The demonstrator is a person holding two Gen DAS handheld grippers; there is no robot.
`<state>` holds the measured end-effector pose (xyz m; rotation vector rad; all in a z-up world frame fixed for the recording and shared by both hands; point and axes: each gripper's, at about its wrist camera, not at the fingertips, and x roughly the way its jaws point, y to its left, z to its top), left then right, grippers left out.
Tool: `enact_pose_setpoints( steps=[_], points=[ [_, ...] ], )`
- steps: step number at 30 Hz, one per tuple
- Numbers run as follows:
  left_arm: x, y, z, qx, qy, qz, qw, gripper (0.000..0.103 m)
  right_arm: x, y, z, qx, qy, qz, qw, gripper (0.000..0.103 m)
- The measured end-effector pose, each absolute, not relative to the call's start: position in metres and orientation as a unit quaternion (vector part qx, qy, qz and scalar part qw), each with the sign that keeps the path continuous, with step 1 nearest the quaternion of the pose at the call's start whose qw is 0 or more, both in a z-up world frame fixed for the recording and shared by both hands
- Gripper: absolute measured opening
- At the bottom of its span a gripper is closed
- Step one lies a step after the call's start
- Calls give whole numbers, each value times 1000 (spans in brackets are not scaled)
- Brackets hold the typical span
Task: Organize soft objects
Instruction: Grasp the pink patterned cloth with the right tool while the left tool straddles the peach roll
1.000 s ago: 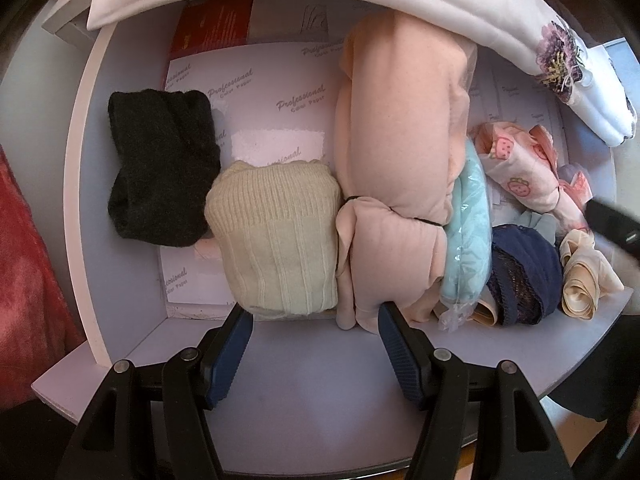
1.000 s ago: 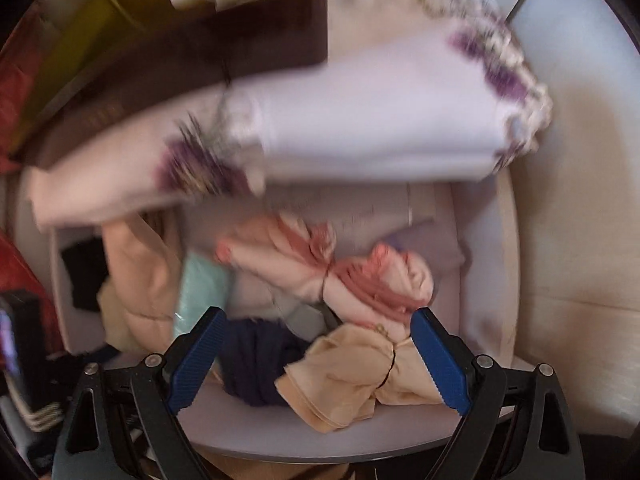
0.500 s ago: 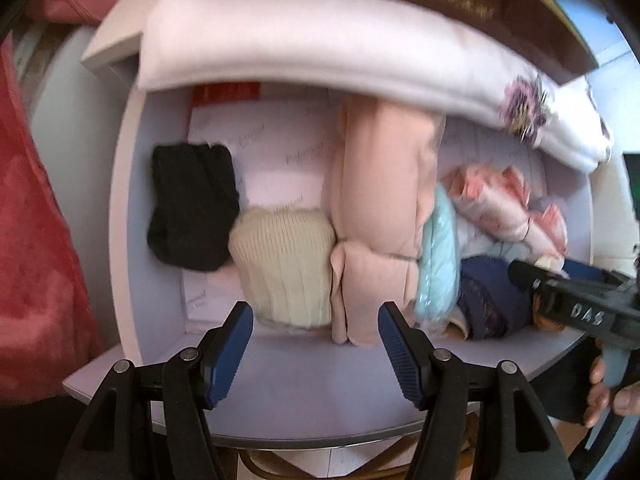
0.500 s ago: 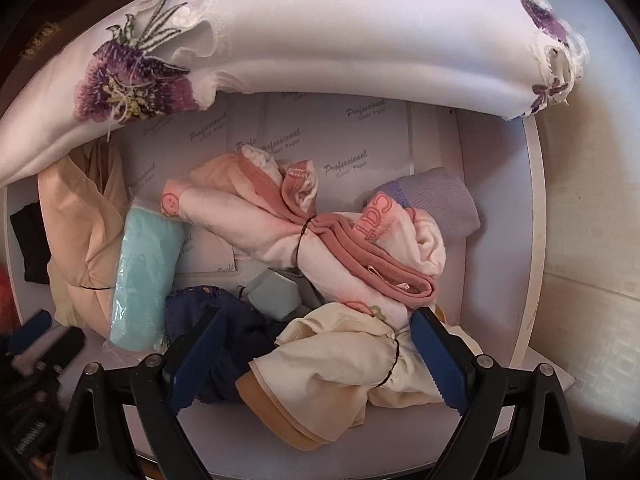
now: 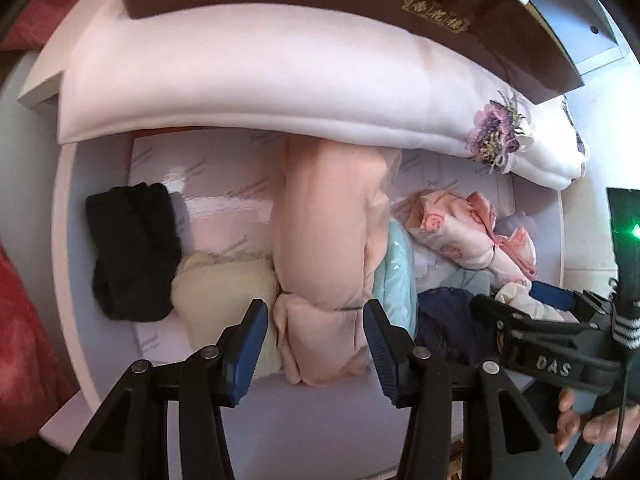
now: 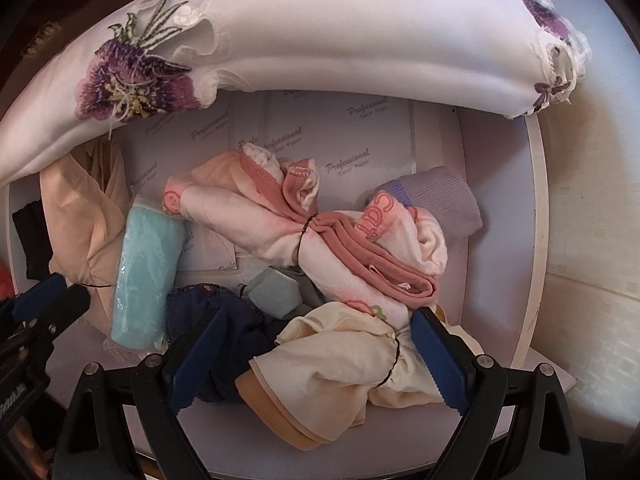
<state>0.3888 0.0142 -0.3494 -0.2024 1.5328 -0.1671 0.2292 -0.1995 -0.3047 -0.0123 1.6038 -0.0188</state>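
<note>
In my drawer (image 5: 68, 240), the long rolled bundle (image 5: 332, 232) lies between the knitted roll (image 5: 224, 280) and the wrapped packet (image 5: 394, 280).

The folded white cloth (image 6: 360, 40) bears embroidered purple flowers. The long rolled bundle (image 5: 332, 248) is peach, the knitted roll (image 5: 224, 280) cream, the knitted item (image 5: 132, 256) black. The wrapped packet (image 6: 146, 272) is pale turquoise, the lacy garment (image 6: 204, 312) navy, the ribbed roll (image 6: 440, 200) lilac.

Both claws are black plastic with silver screws and ribbed blue pads (image 5: 245, 350); the right claw (image 5: 516, 312) carries "DAS" lettering.
</note>
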Motion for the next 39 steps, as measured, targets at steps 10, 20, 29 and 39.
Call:
enact_pose_setpoints(
  steps=[10, 20, 29, 39],
  points=[
    [397, -5, -356, -60, 688, -88, 717, 45, 227, -193, -306, -13, 718, -9, 696, 94],
    [396, -9, -349, -48, 677, -93, 728, 48, 227, -191, -295, 0, 705, 4, 709, 93],
    [390, -10, -356, -41, 677, -101, 728, 44, 243, -184, -287, -58, 679, 16, 732, 87],
    [391, 2, -365, -87, 689, -88, 714, 48, 258, -158, -316, -116, 672, 37, 730, 65]
  ],
)
